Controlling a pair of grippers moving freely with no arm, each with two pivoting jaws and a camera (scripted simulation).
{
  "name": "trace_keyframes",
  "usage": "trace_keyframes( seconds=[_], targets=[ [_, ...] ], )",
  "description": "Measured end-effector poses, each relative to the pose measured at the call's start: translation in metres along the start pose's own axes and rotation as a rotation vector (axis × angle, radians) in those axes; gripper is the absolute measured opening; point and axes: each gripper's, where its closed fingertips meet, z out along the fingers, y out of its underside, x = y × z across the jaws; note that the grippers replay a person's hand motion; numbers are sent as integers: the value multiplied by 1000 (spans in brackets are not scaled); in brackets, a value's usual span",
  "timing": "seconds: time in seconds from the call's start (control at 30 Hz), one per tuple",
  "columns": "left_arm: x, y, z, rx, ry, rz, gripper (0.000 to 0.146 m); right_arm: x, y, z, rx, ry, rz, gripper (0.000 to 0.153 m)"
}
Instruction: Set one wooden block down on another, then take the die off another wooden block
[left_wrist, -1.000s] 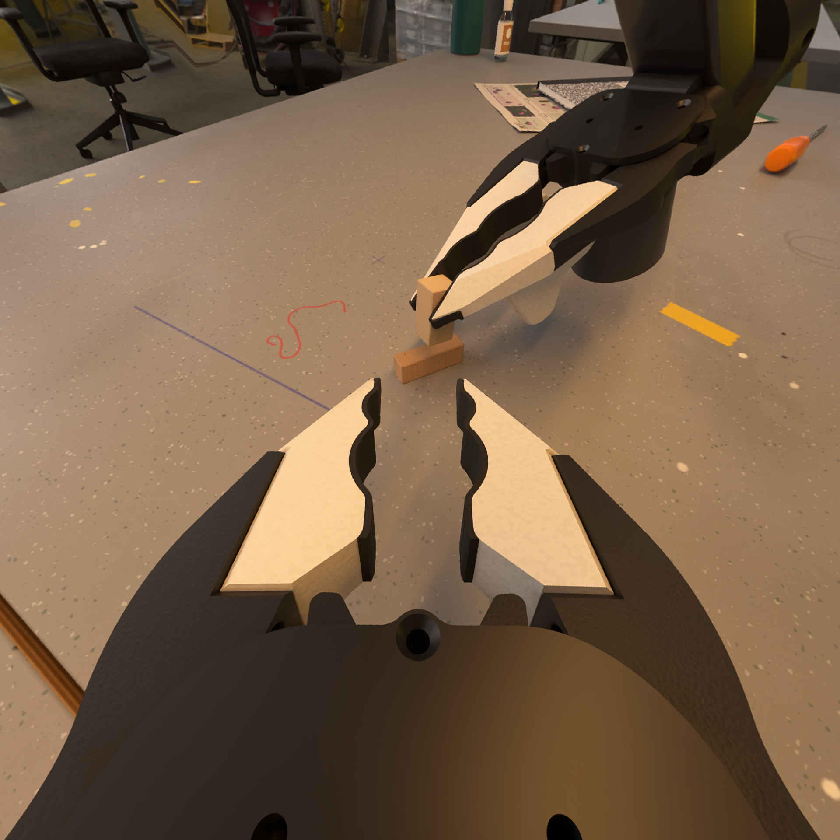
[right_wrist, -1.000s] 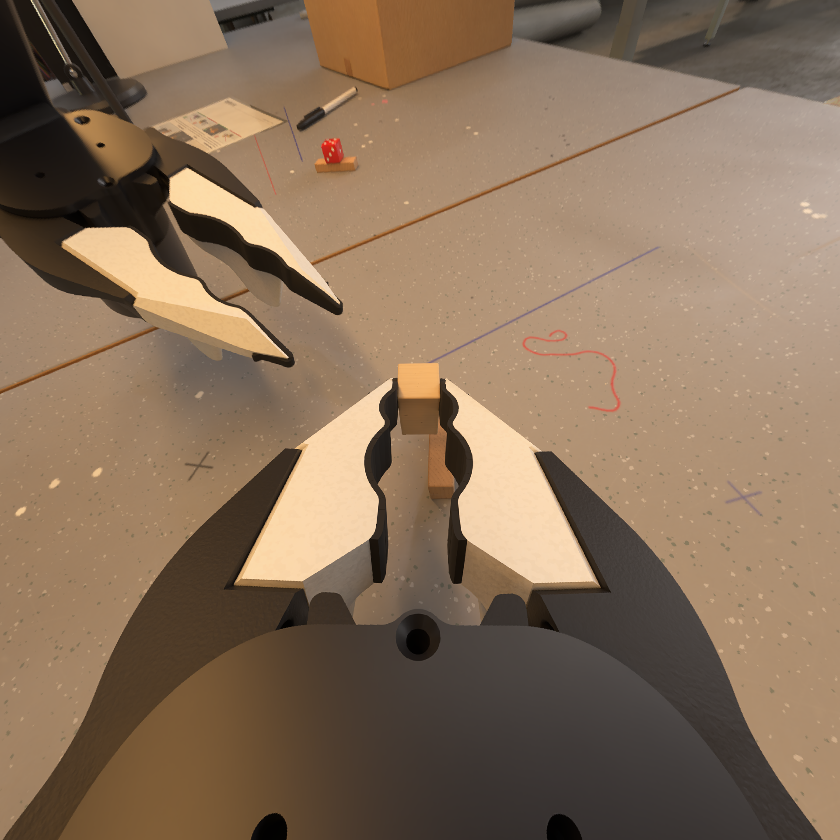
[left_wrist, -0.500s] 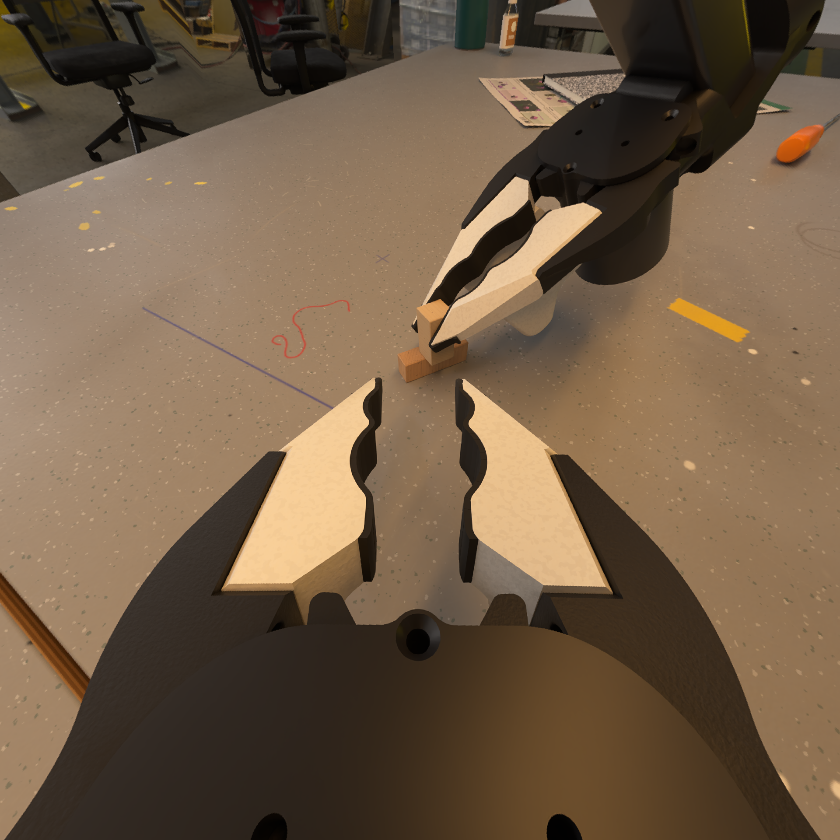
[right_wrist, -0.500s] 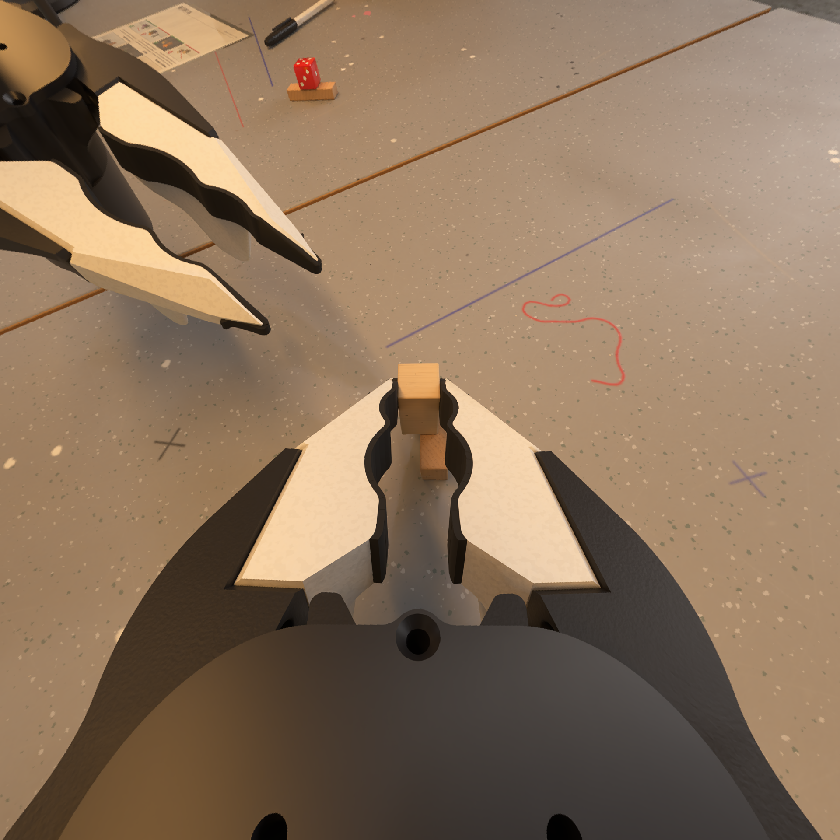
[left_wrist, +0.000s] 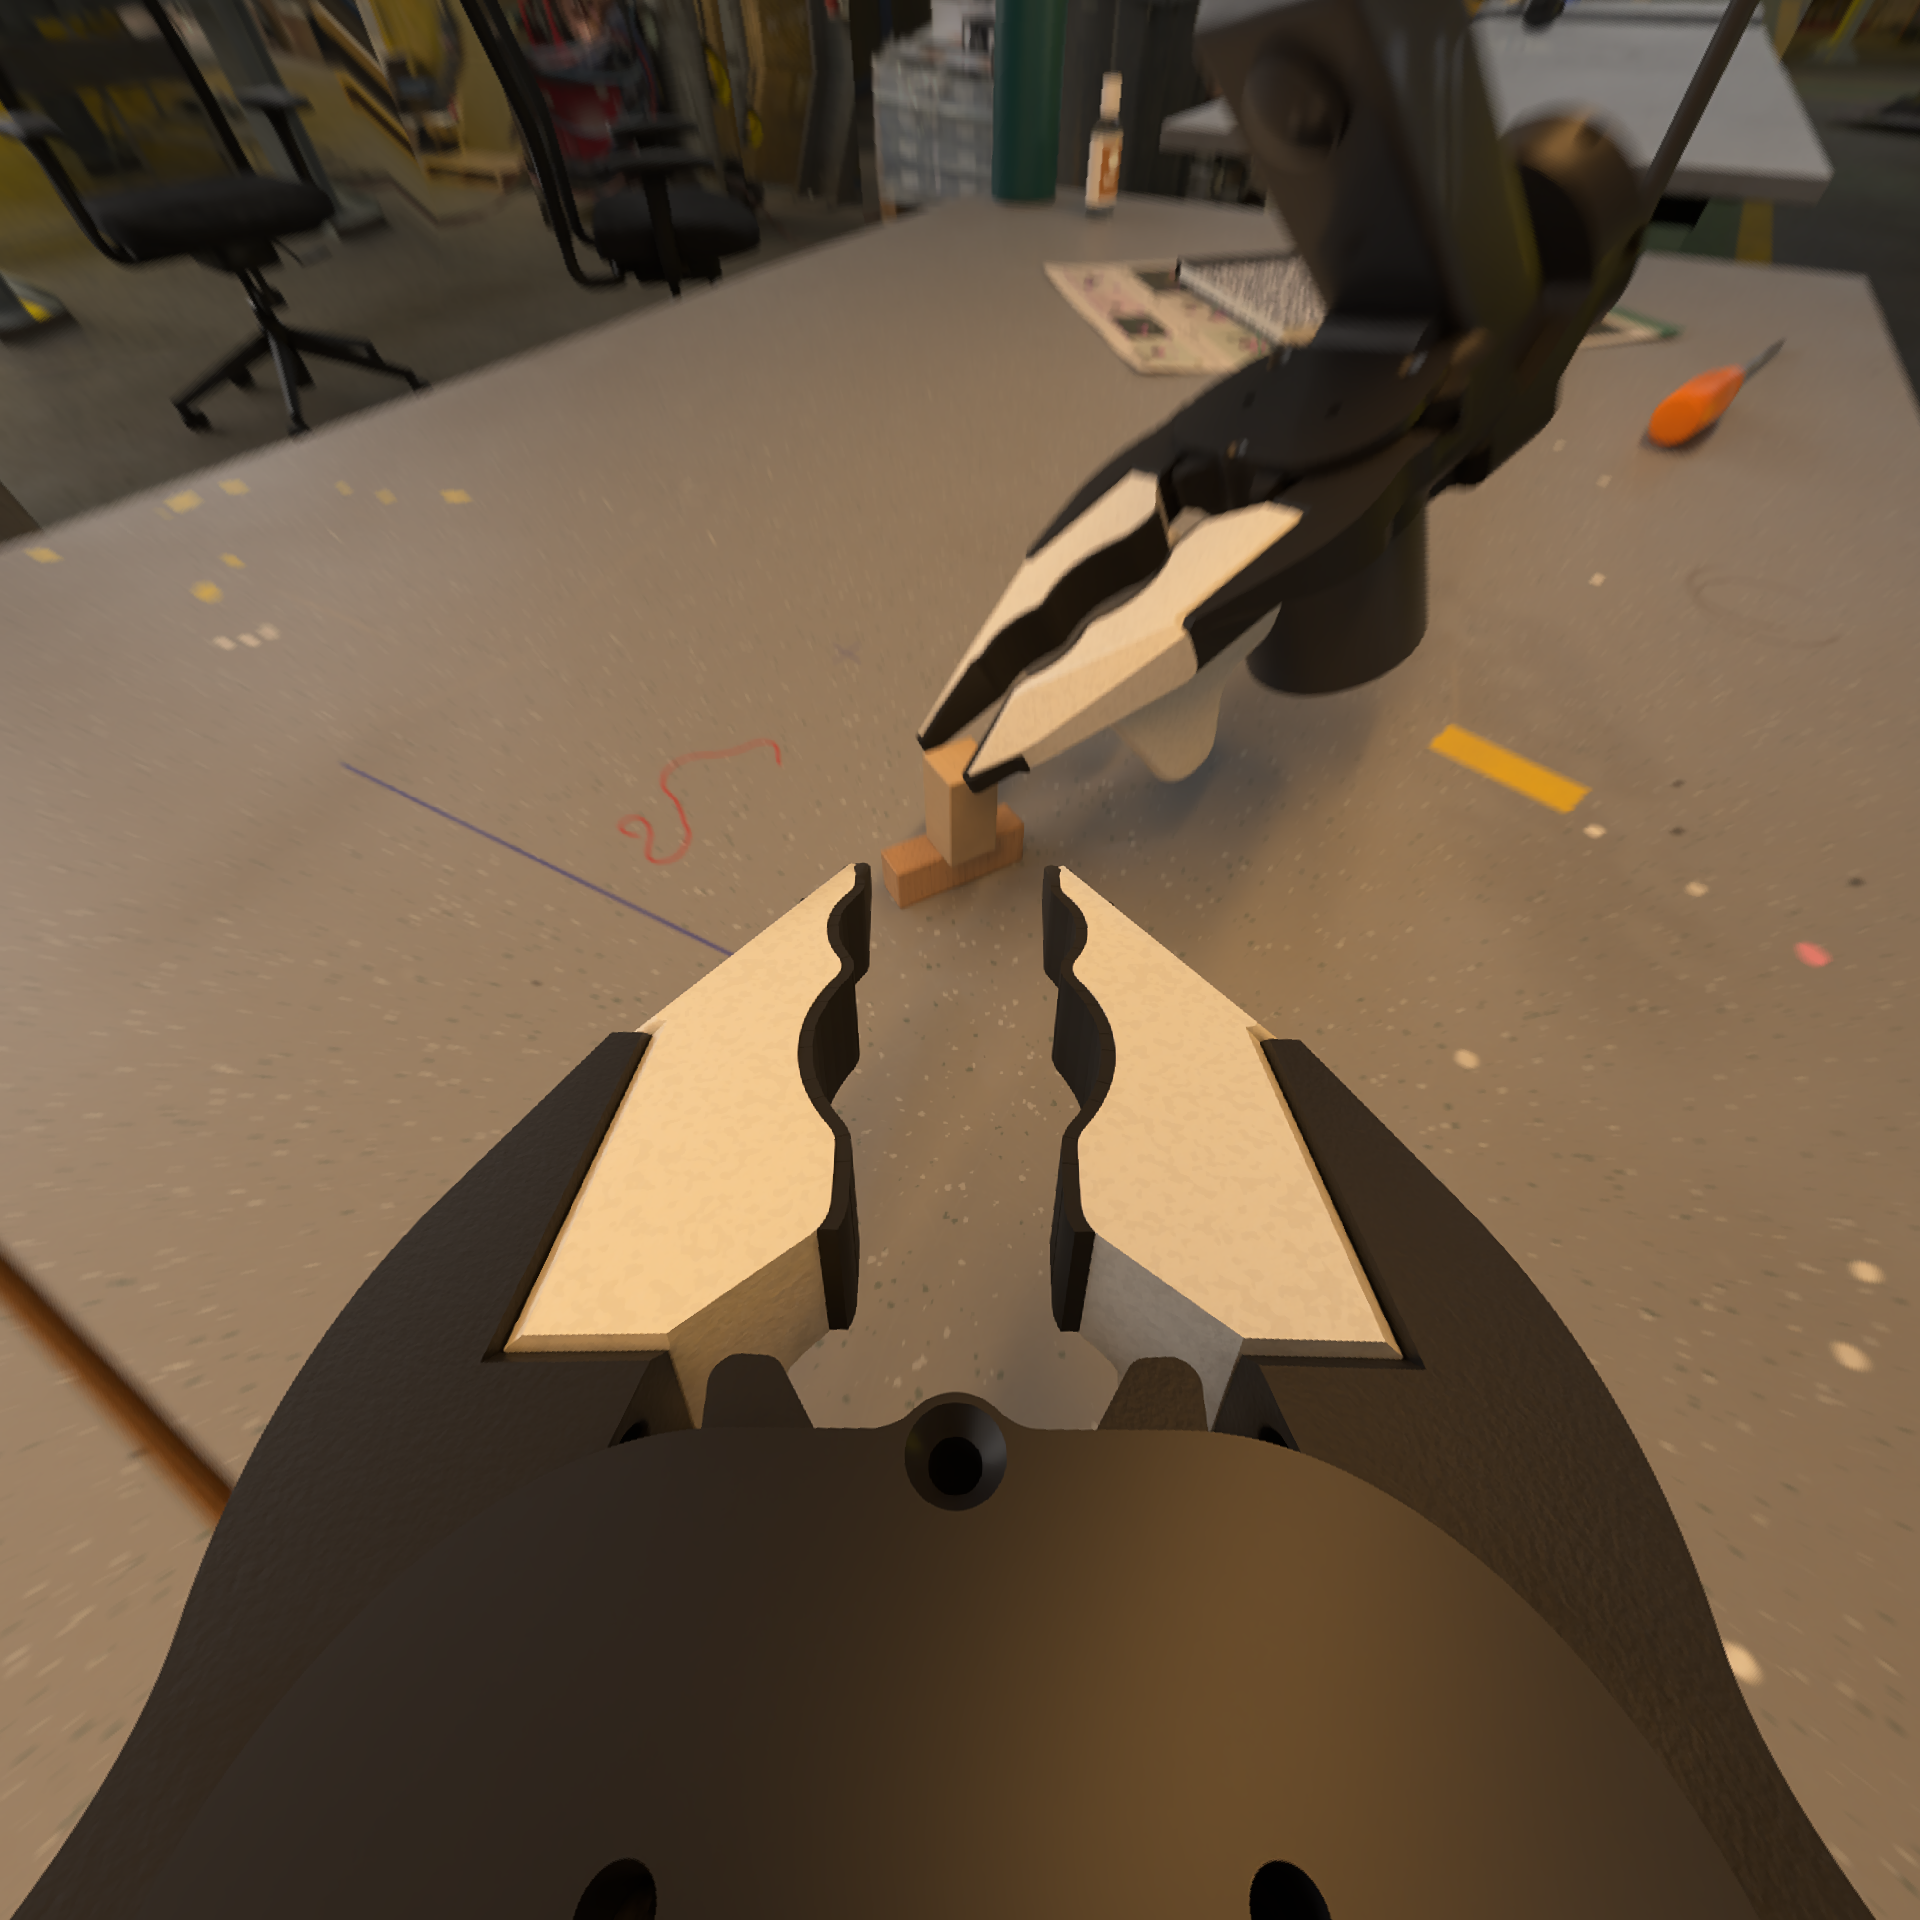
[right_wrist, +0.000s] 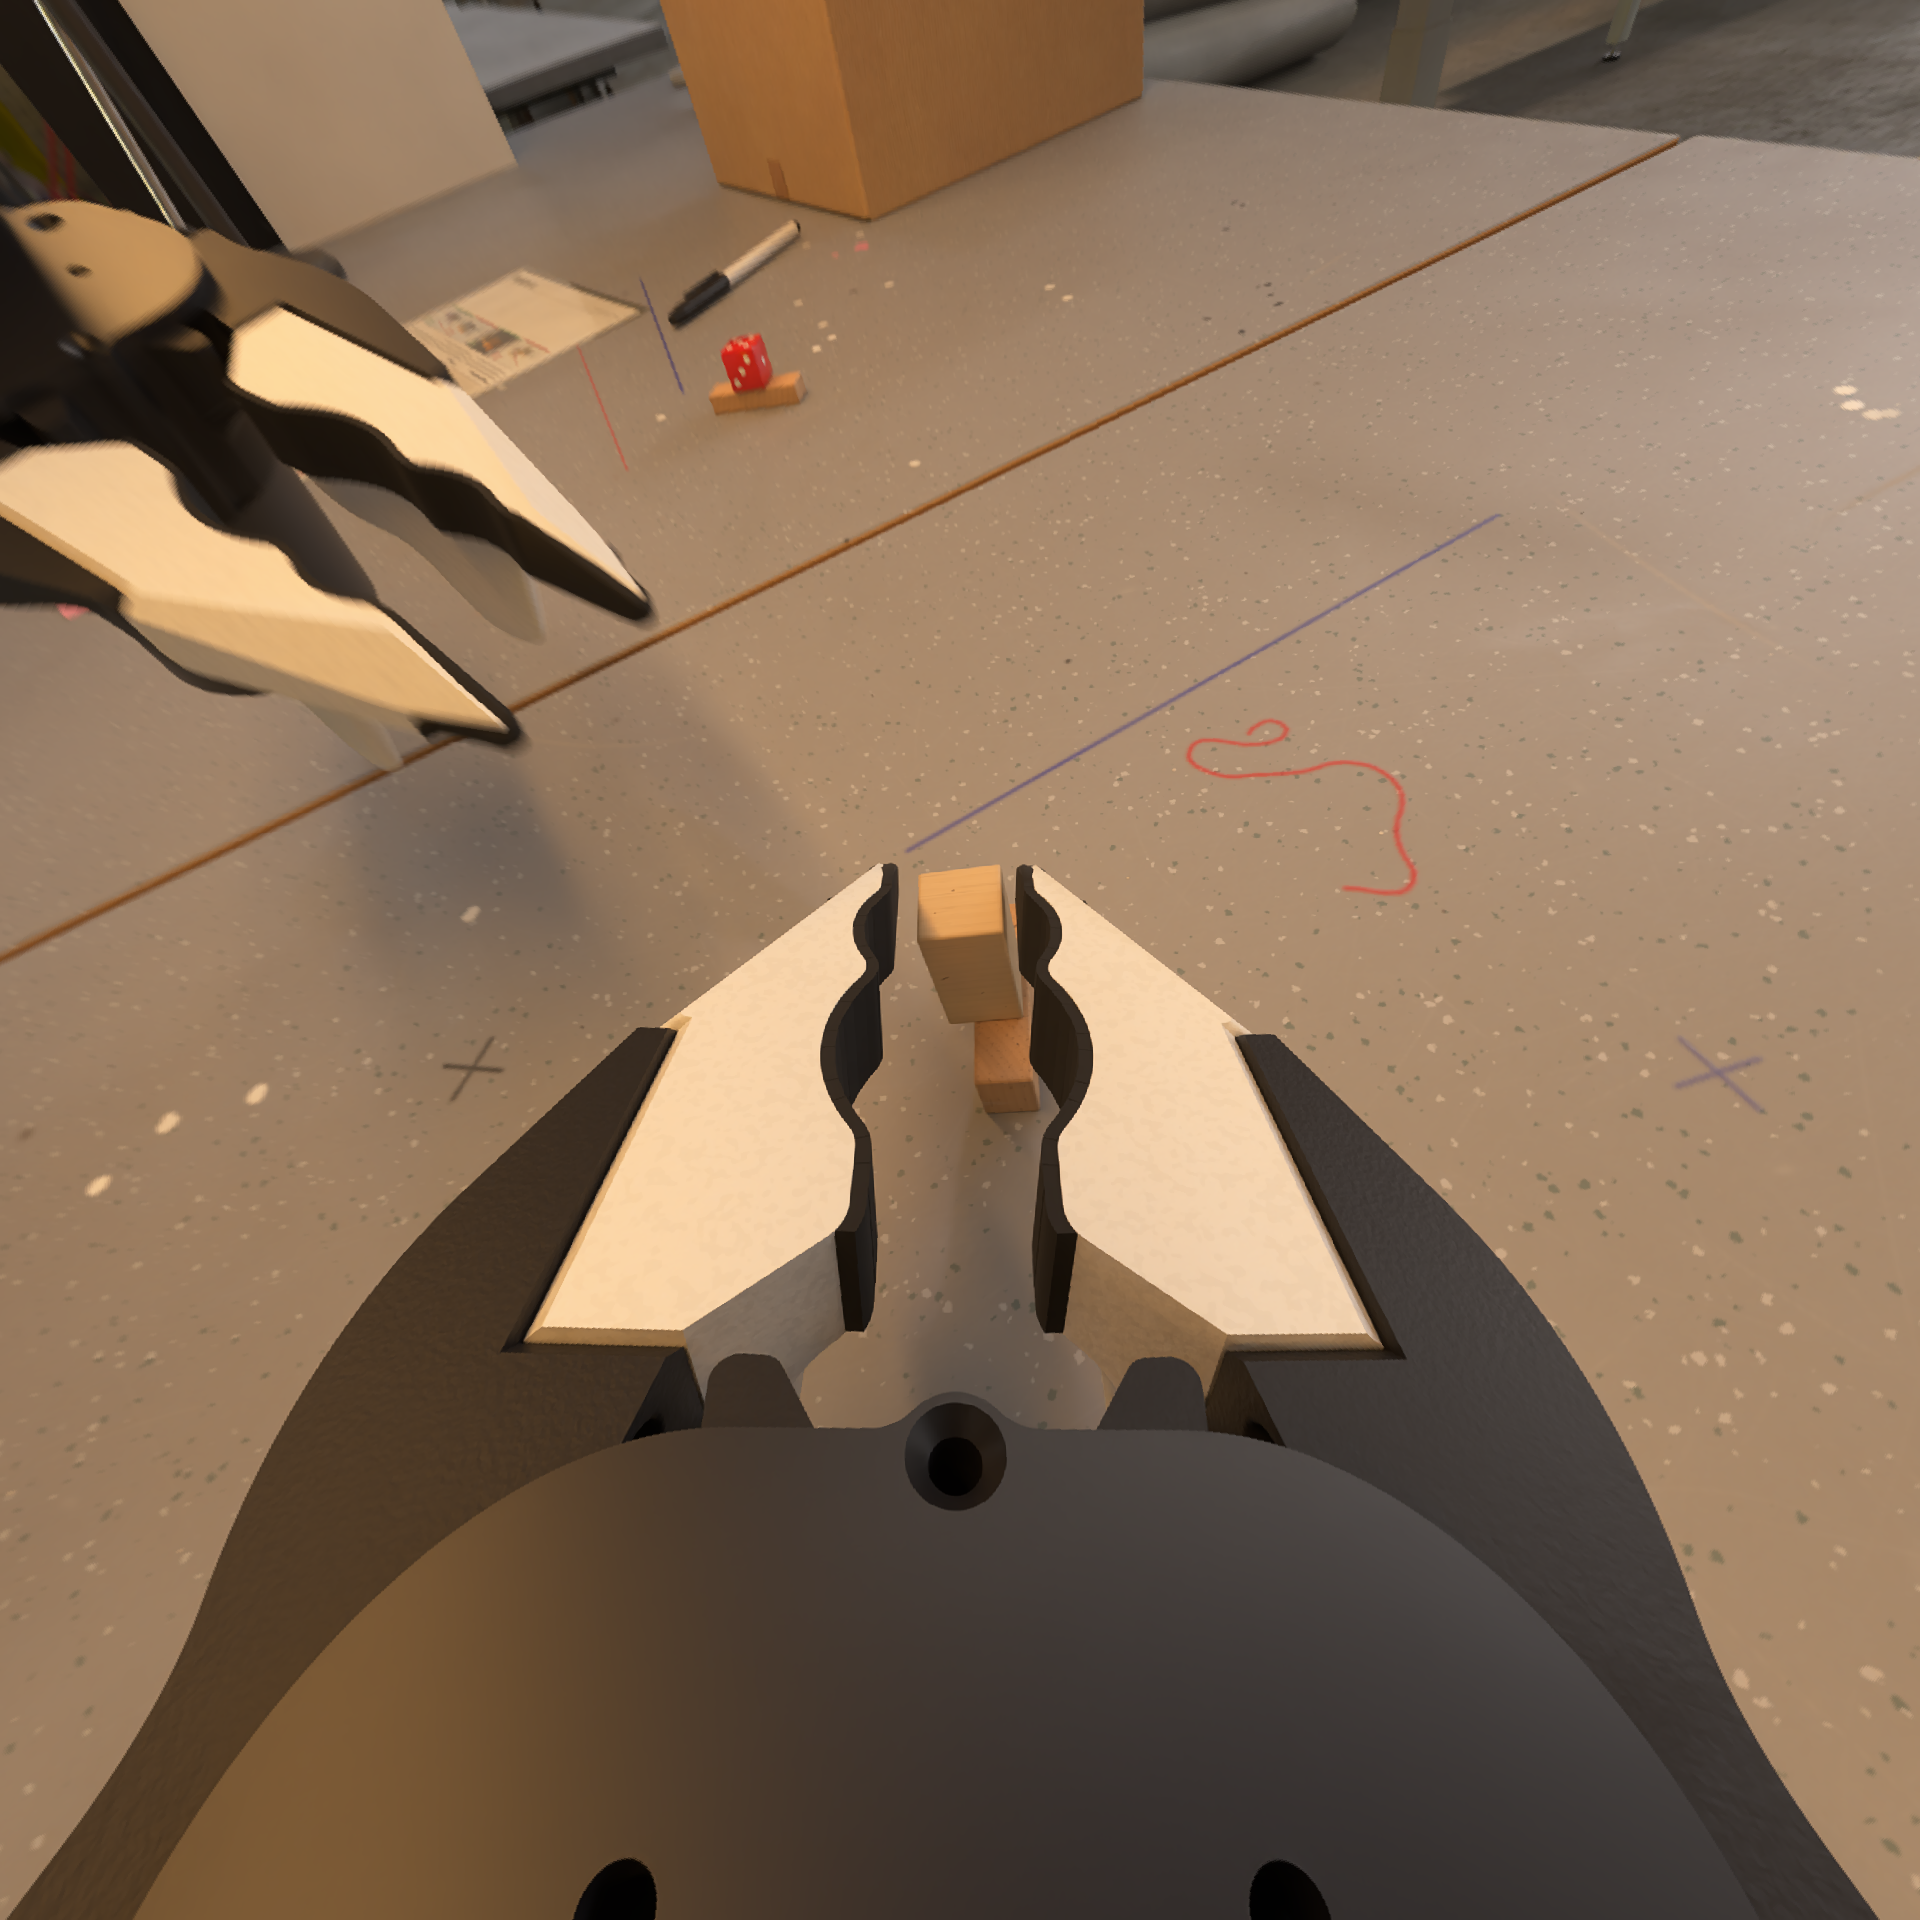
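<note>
Block (right_wrist: 964, 940) upright between parted right tool (right_wrist: 954, 883) fingers

On my tabletop (right_wrist: 1558, 416) I see a cardboard box (right_wrist: 904, 94) at the far edge, a black marker (right_wrist: 732, 272) in front of it, and a printed sheet (right_wrist: 520, 324) to its left. My other camera shows an orange-handled screwdriver (left_wrist: 1704, 397), two office chairs (left_wrist: 208, 223) on the floor, and a yellow tape strip (left_wrist: 1509, 769).

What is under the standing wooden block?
The upright wooden block stands on a flat wooden block lying on the table. The spot where they touch is covered.
</note>
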Motion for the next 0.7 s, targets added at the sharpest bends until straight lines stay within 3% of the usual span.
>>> trace_keyframes(
  seconds=[0.17, 0.3, 0.37, 0.43, 0.53, 0.7],
  targets=[
    [-35, -59, -87, 98, -172, 69, 37, 3, -4, -8, 46, -15, 67, 22],
    [-122, -79, -164, -3, -411, 65, 39, 3, -4, -7, 49, -40, 98, 22],
    [-177, -57, -187, -162, -527, 14, 39, 0, -4, -6, 40, -44, 90, 22],
    [-216, -20, -192, -332, -513, -114, 44, -1, -3, -5, 32, -37, 70, 22],
    [-244, 35, -183, -537, -414, -356, 49, -2, -1, -4, 21, -31, 51, 22],
    [-271, 88, -176, -753, -453, -415, 50, 3, -5, -8, 49, -14, 60, 22]
  ],
)
